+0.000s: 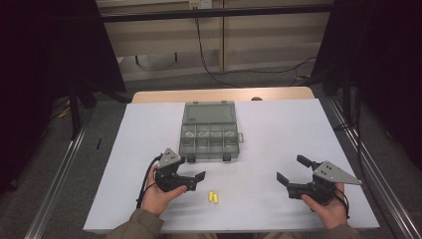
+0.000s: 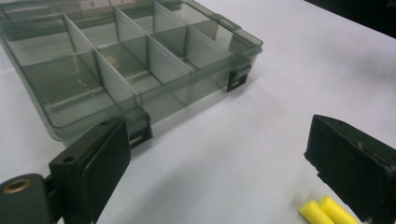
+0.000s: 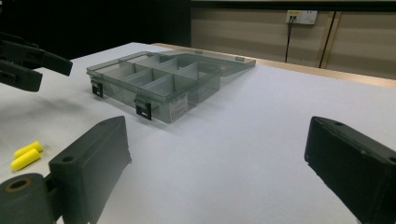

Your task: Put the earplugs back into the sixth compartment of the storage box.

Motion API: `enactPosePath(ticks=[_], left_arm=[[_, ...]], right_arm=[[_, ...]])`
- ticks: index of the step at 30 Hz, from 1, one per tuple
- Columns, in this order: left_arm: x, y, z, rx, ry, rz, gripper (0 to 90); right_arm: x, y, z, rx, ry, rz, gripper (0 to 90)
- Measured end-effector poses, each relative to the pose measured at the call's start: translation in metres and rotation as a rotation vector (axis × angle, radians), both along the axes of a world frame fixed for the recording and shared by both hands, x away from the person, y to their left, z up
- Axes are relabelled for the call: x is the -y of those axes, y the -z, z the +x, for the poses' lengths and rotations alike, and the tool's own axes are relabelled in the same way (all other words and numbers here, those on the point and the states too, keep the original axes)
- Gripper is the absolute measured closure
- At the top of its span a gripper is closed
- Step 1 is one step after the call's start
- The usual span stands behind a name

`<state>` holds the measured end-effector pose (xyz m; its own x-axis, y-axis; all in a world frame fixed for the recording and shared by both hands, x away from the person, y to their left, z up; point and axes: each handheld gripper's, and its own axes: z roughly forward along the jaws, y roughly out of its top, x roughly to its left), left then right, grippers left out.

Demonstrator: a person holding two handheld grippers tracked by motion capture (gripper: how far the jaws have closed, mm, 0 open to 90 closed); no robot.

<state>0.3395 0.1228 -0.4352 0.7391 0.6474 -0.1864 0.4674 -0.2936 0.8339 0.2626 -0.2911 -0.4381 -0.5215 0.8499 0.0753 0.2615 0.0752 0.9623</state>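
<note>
A smoky clear compartment box (image 1: 209,132) lies open in the middle of the white table top, lid folded back; its compartments (image 2: 130,60) look empty. Two small yellow foam cylinders (image 1: 213,197) lie side by side near the front edge. My left gripper (image 1: 197,181) hovers open just left of them, with nothing between its jaws; its own view has the yellow pieces (image 2: 324,212) beside the right jaw. My right gripper (image 1: 291,168) is open and empty at the front right. Its view looks across at the box (image 3: 159,79), the yellow pieces (image 3: 25,155) and the left gripper (image 3: 28,60).
The white sheet (image 1: 278,129) covers a wooden table whose far edge (image 1: 224,94) shows behind the box. Metal rails (image 1: 54,179) run along both sides on the floor. Black stands and cables (image 1: 209,64) lie beyond the table.
</note>
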Motion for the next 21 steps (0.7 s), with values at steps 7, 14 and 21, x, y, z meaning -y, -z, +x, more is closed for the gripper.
enactPosePath(ticks=[7,14,21], left_arm=[[0.003,0.002,-0.006,0.000,0.025,0.007,6.5],[0.005,0.003,-0.009,-0.004,0.047,0.017,6.5],[0.007,0.003,-0.012,-0.006,0.077,0.023,6.5]], right_arm=[[0.000,0.000,0.001,0.005,-0.005,-0.002,6.1],[0.000,-0.001,0.000,0.009,-0.005,-0.004,6.2],[0.000,0.000,0.001,0.008,-0.005,-0.004,6.4]])
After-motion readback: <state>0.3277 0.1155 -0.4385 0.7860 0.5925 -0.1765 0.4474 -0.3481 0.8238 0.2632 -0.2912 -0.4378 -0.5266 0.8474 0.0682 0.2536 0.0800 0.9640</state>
